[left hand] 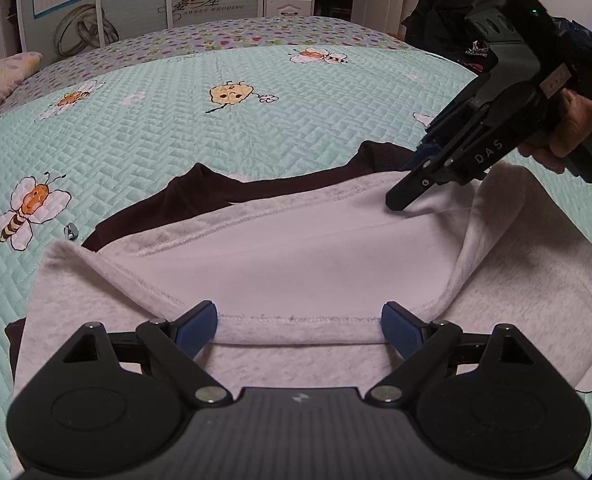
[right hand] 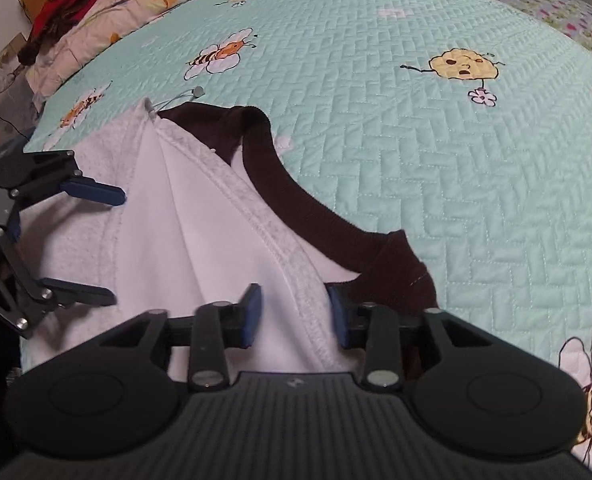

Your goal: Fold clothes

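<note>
Grey fleece garment (left hand: pixel 136 308) sits right under both grippers, spread on the bed (left hand: pixel 176 132), hem folded back so the smooth white lining (left hand: pixel 316 252) faces up.

Left gripper (left hand: pixel 298 326): jaws wide, blue pads either side of the turned-back hem edge, not pressing it. Nothing held.

Right gripper (right hand: pixel 294 316): jaws partly closed, straddling the stitched seam (right hand: pixel 288 256) at the garment's far edge. A gap shows between the pads and the cloth in the right wrist view; from the left wrist view its tips are down on the lining. Reads as not clamped yet.

Step, my read: mid-fold, both grippers setting up to pinch an edge. Next move calls for closing on both layers at the seam, then lifting and carrying the edge over evenly so the lining doesn't bunch.

Materials: outer is a fuzzy heathered knit, the lining slick with radiating creases, the hem overlocked and thick. Dark brown ribbed band (right hand: pixel 296 204), probably collar or cuff, curls out past the grey. Drawcord toggle (right hand: pixel 198 91) lies beyond it on the quilt. Bedcover is mint, herringbone-quilted, printed with bees (right hand: pixel 220 54).
</note>
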The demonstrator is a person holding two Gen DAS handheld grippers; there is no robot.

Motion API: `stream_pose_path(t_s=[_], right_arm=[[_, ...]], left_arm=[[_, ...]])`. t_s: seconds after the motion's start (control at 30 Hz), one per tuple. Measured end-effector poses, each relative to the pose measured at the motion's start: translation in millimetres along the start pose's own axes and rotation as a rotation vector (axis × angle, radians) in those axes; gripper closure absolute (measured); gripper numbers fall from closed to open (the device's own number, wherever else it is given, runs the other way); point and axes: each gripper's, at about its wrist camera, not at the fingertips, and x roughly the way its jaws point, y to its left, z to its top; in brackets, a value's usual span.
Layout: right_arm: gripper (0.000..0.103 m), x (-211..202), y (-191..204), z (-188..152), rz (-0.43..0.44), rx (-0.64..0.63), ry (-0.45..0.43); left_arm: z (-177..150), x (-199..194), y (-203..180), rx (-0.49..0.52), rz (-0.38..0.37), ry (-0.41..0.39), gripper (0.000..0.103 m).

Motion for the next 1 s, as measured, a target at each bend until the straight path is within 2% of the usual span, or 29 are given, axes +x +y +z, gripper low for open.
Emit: stream_pose_path(t_s=[0.03,0.2,0.23,0.27,0.43,0.47,0.57,0.67,0.8,1.0], right_arm=[[0.082,-1,4,-1,-0.007,-0.017,0.001],[0.083,-5,22,-4,-0.095,-0.095,-0.051],[0.090,-6,25,-4,-0.118,-0.110,-0.060],[0.093,-5,29,-4,-0.143,-0.127,-0.064],[0.093,12,31,-9,-0.300,-0.190,-0.076],[0.093,18,31,-10,-0.308,-0.185,-0.072],[0.091,16,27,-10,-0.297,-0.134,-0.093],[0.078,-2,25,-7,-0.275,-0.091,-0.146],[0.067,-19,30,7,-0.160,-0.083,-0.252],[0.064,34,36,38,-0.070,-0.178,-0.134]], left_arm=[[0,0,0,0.000,0.001,0.001,0.012],[2,0,-2,0.001,0.013,0.012,0.012],[3,0,-2,0.001,0.016,0.015,0.012],[4,1,-2,-0.001,0.018,0.017,0.011],[4,3,0,-0.015,0.026,0.026,0.007],[4,2,1,-0.016,0.025,0.026,0.007],[3,-2,3,-0.025,0.019,0.025,0.007],[1,-4,5,-0.035,0.014,0.022,0.007],[-1,-5,4,-0.037,0.012,0.019,0.006],[-3,-4,5,-0.043,0.004,0.027,0.004]])
